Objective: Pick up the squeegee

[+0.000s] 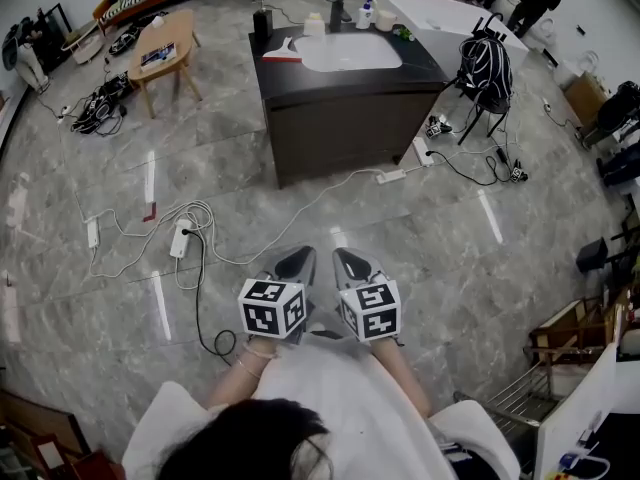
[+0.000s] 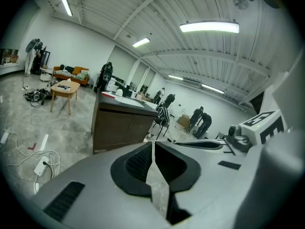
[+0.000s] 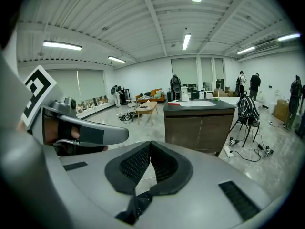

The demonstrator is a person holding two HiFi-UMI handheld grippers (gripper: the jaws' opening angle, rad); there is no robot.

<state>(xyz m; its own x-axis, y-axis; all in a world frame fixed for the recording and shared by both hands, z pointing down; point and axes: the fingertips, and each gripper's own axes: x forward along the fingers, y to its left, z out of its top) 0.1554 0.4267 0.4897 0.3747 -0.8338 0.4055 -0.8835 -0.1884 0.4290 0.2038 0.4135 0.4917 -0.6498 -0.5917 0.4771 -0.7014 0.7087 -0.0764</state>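
Person standing well back from dark counter [image 1: 330,98], holding left gripper [image 1: 297,265] and right gripper [image 1: 355,267] low, both pinched closed, empty. Squeegee [image 1: 283,55], probably red-white item, lying on counter beside basin [image 1: 350,52]. Needing: walking closer, spreading jaws before reaching handle.

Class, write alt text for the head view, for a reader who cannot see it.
Seen from above, a person holds a left claw and right claw, both shut and empty, side by side over a grey stone floor. Ahead stands a dark cabinet with a white sink; cables trail between.
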